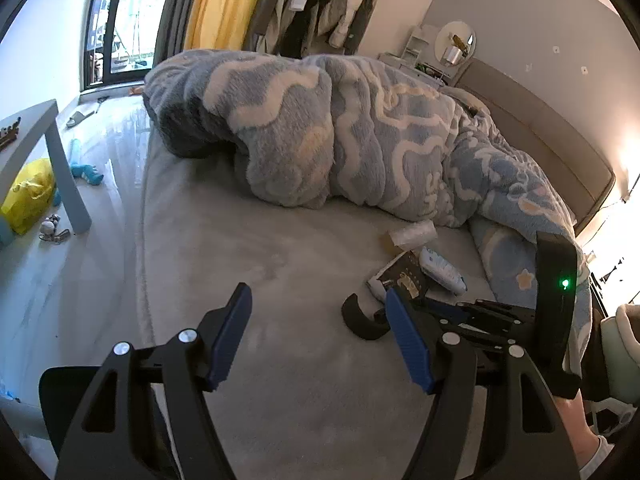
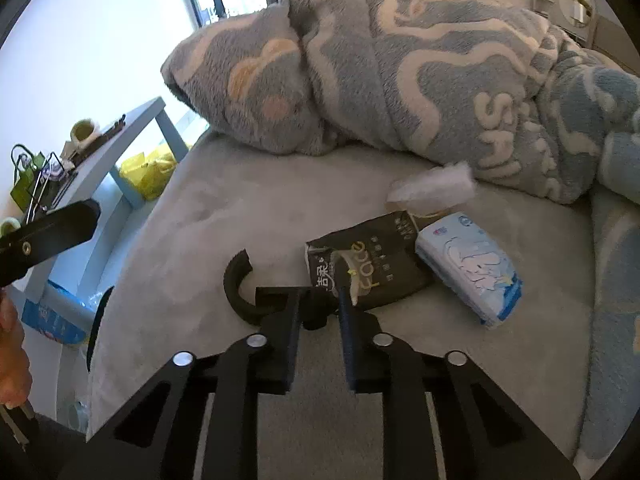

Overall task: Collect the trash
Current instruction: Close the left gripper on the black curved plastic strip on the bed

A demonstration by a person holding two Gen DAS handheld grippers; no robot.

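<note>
On the grey bed [image 2: 208, 216] lie a black tissue pack [image 2: 376, 264], a light-blue tissue pack [image 2: 468, 268], a crumpled clear plastic wrapper [image 2: 436, 186] and a black curved hook-shaped piece [image 2: 238, 288]. My right gripper [image 2: 320, 304] is narrowly open, its fingertips at the near edge of the black pack and beside the hook piece. My left gripper [image 1: 318, 312] is open and empty over bare bed, left of the hook piece [image 1: 360, 318]. The black pack [image 1: 404, 272], blue pack [image 1: 442, 270] and wrapper [image 1: 412, 234] also show in the left wrist view.
A bunched blue-and-white fleece blanket [image 1: 340, 128] covers the far half of the bed. A light-blue side table [image 2: 132, 128] with small items stands left of the bed, a yellow bag [image 1: 30, 196] under it. Toys lie on the floor [image 1: 86, 172].
</note>
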